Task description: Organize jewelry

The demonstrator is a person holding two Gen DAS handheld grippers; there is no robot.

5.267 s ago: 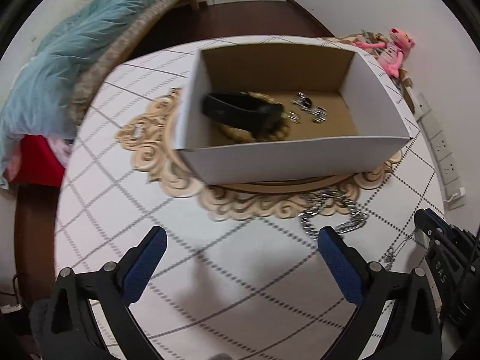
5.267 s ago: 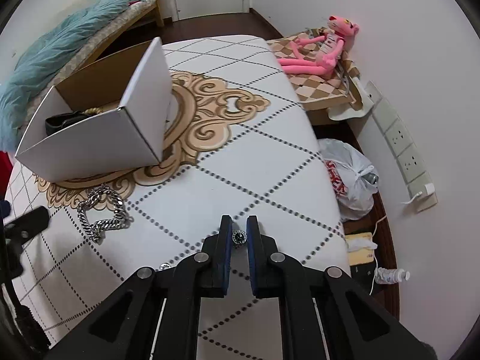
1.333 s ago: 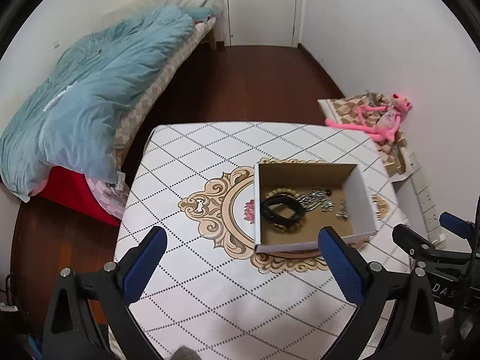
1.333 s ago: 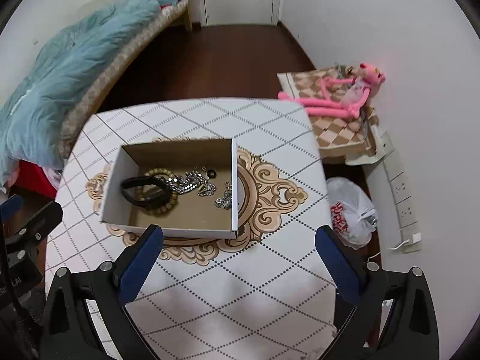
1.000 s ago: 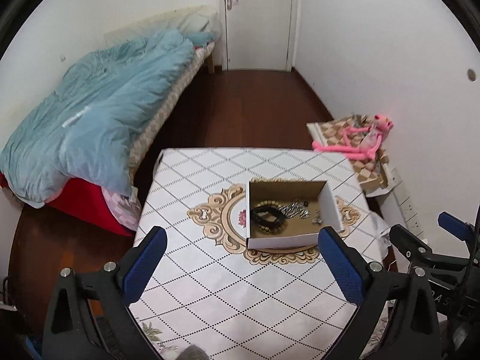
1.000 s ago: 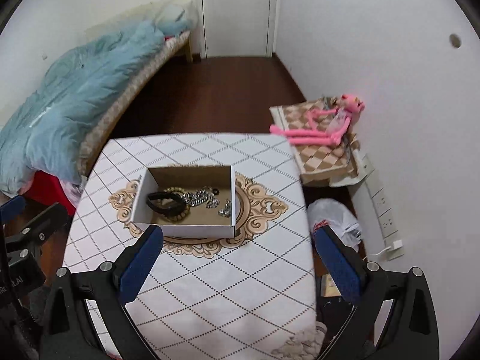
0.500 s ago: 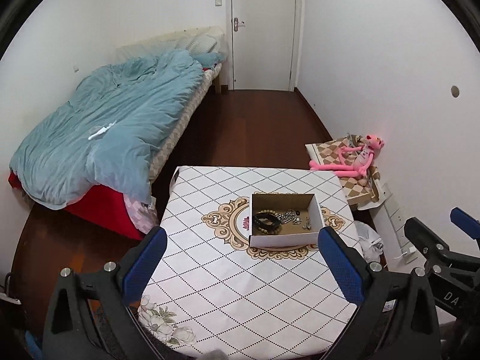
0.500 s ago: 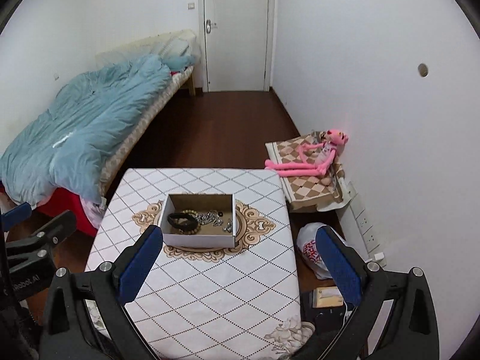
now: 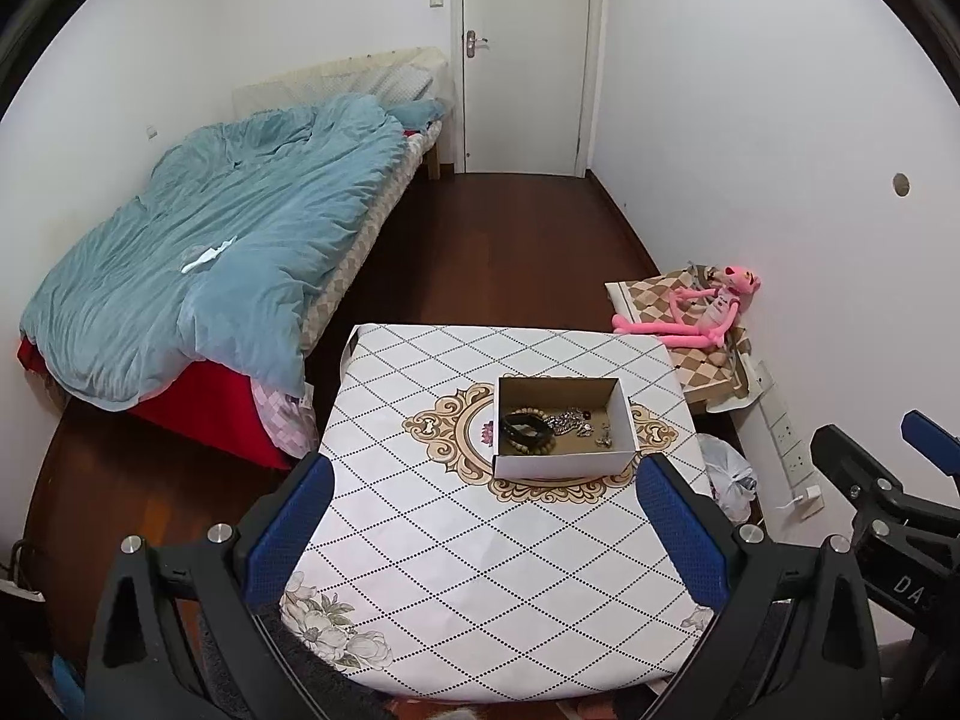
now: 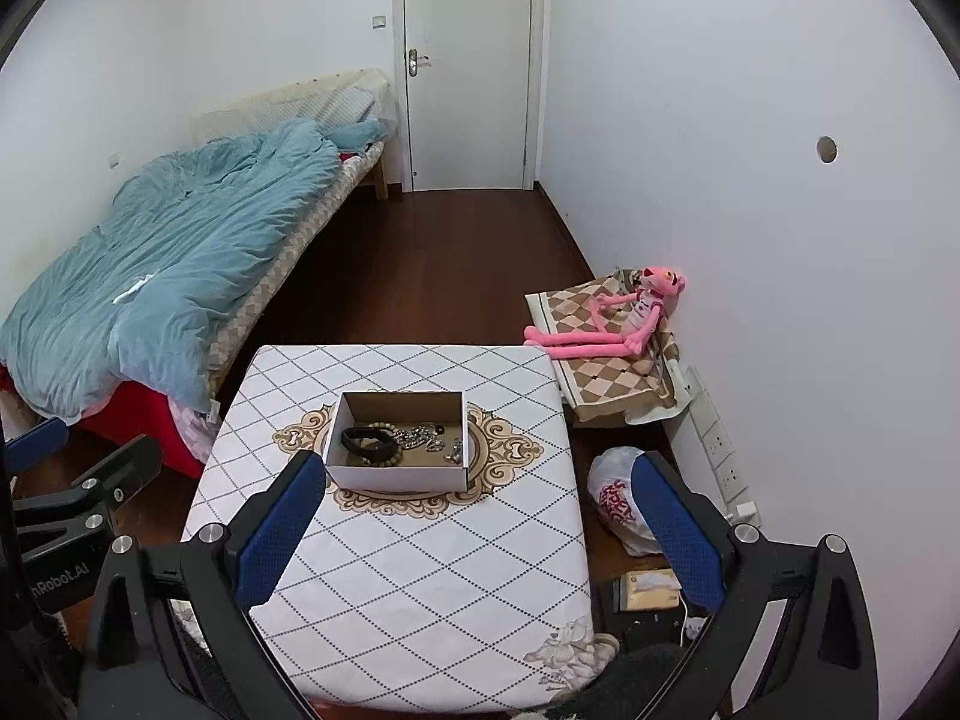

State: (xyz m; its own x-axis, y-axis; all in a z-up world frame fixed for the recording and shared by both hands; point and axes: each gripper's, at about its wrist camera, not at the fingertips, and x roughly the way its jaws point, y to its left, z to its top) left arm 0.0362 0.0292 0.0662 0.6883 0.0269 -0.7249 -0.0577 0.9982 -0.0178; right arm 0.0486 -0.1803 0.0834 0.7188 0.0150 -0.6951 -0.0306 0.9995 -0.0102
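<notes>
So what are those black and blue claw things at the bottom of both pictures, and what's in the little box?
Those are grippers, tools a person holds, one in each hand. A camera sits on each and looks out along its two blue-padded fingers. One picture comes from the left gripper, the other from the right gripper. Both are open and hold nothing. They are high above a table with a diamond-patterned cloth. On it stands a cardboard box holding jewelry: a black band, a beaded bracelet and a silver chain.
</notes>
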